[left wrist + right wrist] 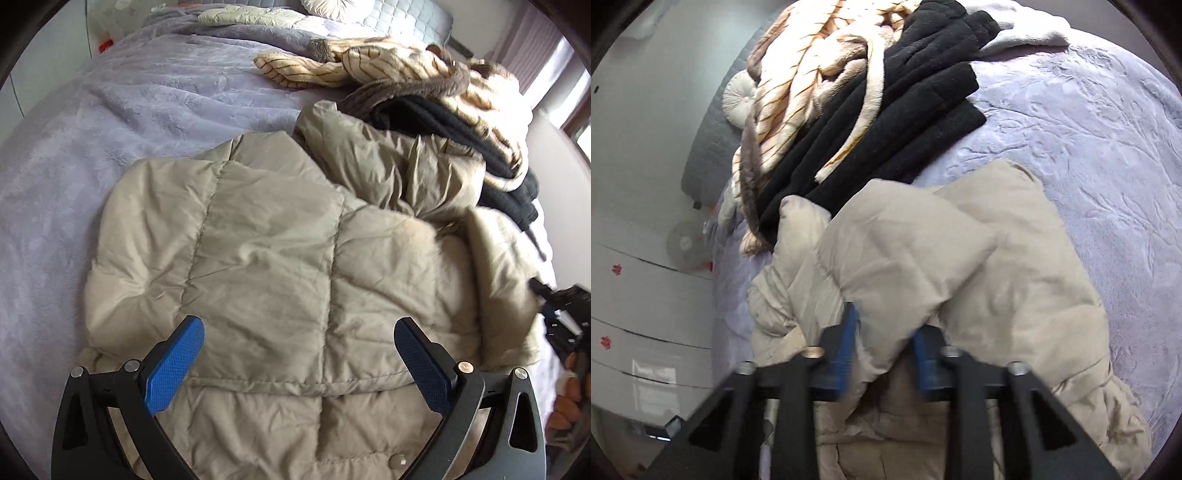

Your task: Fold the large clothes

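Note:
A beige quilted puffer jacket (pixel 266 251) lies partly folded on the lavender bed cover (pixel 110 122). My left gripper (pixel 299 339) is open, hovering just above the jacket's near part, holding nothing. My right gripper (pixel 884 332) is shut on a thick fold of the same jacket (pixel 923 266), which bulges up between its blue pads (pixel 846 343). The right gripper also shows blurred at the right edge of the left wrist view (pixel 561 310).
A pile of black garments (pixel 886 122) and a cream-and-brown striped fleece (pixel 812 66) lies beyond the jacket, also in the left wrist view (pixel 443 122). Pillows and a quilt (pixel 258 14) lie at the bed's head. White drawers (pixel 646 295) stand beside the bed.

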`<state>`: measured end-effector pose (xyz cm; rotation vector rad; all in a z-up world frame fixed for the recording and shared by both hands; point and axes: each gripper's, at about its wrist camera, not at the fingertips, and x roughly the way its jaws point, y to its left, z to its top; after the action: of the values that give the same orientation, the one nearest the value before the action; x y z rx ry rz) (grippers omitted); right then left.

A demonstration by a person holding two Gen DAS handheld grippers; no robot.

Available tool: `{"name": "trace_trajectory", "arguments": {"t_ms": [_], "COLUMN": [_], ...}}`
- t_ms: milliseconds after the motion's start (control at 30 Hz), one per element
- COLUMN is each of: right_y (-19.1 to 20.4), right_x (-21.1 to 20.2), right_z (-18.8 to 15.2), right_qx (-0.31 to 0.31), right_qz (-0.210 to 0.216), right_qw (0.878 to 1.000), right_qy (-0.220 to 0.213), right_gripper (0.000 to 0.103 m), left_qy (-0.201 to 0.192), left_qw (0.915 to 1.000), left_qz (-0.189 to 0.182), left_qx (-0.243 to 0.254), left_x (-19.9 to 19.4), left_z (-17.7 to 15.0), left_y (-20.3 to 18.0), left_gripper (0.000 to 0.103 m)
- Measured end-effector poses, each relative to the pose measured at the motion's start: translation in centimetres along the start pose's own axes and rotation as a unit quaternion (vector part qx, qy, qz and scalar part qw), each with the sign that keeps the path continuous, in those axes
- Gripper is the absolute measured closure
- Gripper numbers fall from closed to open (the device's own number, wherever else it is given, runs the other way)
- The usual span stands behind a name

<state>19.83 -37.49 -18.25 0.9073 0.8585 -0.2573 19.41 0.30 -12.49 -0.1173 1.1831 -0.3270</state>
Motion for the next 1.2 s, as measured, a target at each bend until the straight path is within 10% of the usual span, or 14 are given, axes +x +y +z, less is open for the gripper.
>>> {"name": "trace_trajectory", "arguments": {"t_ms": [167, 400, 533, 733, 933, 1000, 1067, 1200], "right_y": [7.9, 15.8, 15.7, 8.1, -4.3, -6.3, -6.7, -5.5], "right_x": [1.0, 5.1, 7.0, 3.3, -0.7, -1.5, -1.8, -1.1], "right_z": [-1.8, -9.7, -13.3, -10.5, -5.1, -3.6, -2.1, -0.9], "right_qx": [-0.170, -0.353, -0.385, -0.261, -0.005, 0.041, 0.047, 0.021], "right_qz": [0.020, 0.022, -0.005, -0.004, -0.004, 0.010, -0.004, -0.012], "right_qw": [0.985, 0.931, 0.910, 0.948, 0.987, 0.991, 0.994, 0.997], "right_qy": [0.005, 0.093, 0.157, 0.180, 0.159, 0.126, 0.097, 0.077], "right_gripper": [0.094, 0.092, 0.049, 0.042, 0.042, 0.049, 0.079, 0.096], "left_qy": [-0.005, -0.008, 0.001, 0.037, 0.058, 0.063, 0.070, 0.039], "left_qw": [0.9939, 0.9742, 0.9619, 0.9677, 0.9769, 0.9794, 0.9832, 0.9861], "left_qz": [-0.095, -0.199, -0.242, -0.227, -0.195, -0.187, -0.168, -0.161], "left_qx": [-0.056, -0.106, -0.127, -0.104, -0.065, -0.043, -0.021, 0.002], "left_x": [-1.0, -2.4, -2.0, -0.1, 2.0, 2.4, 2.5, 0.4], "left_z": [0.8, 1.7, 2.3, 2.2, 2.2, 2.1, 2.1, 0.9], "left_y": [2.8, 5.2, 5.7, 4.4, 1.7, 0.7, -0.4, 0.0], "left_gripper": [0.000, 0.000, 0.000, 0.000, 0.005, 0.050, 0.088, 0.088]}}
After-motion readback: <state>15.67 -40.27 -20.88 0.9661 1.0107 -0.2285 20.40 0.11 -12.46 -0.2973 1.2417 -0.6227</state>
